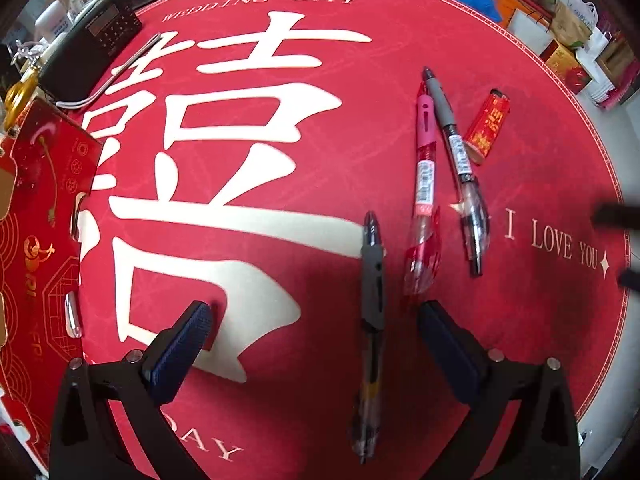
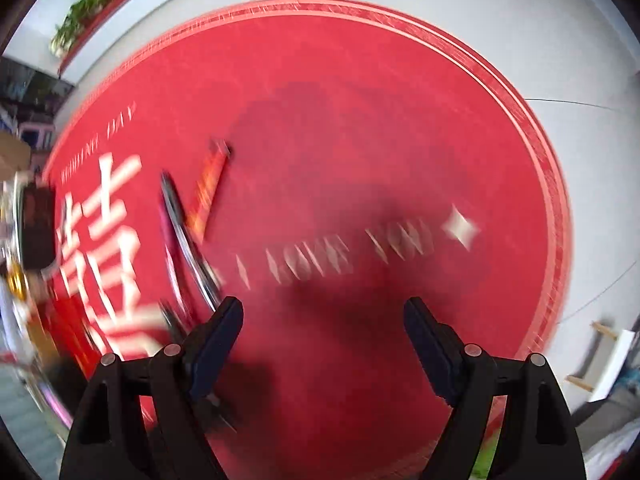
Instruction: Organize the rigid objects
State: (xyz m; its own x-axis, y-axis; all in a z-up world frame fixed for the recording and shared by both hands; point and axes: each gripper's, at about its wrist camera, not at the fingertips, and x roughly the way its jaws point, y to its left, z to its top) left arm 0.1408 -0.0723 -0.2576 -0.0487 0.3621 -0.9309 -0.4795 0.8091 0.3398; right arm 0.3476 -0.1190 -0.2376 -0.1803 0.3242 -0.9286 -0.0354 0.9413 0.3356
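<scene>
On my left wrist view I read "WEDDING DAY" along the far edge of the round red mat (image 1: 360, 140), a large cream double-happiness character across its middle, "I LOVE YOU" on its right side, and "DAY" again near the bottom edge. At far left a red gift box (image 1: 36, 216) with gold print lies over the mat's edge; its lettering is cut off. Behind it sits a black desk phone (image 1: 92, 48). My left gripper (image 1: 312, 336) has its fingers apart, with a dark pen (image 1: 372, 304) lying on the mat between them, untouched. Just right of that lie a pink pen (image 1: 424, 176) and a grey-grip pen (image 1: 456, 152), both with barcode labels too small to read, then a red lighter (image 1: 486, 128) with gold characters. The right wrist view is motion-blurred: my right gripper (image 2: 324, 340) stands with fingers apart over bare mat, the pens and lighter streaked at left, and only here the light floor (image 2: 580, 80) beyond the mat's rim shows broadly.
</scene>
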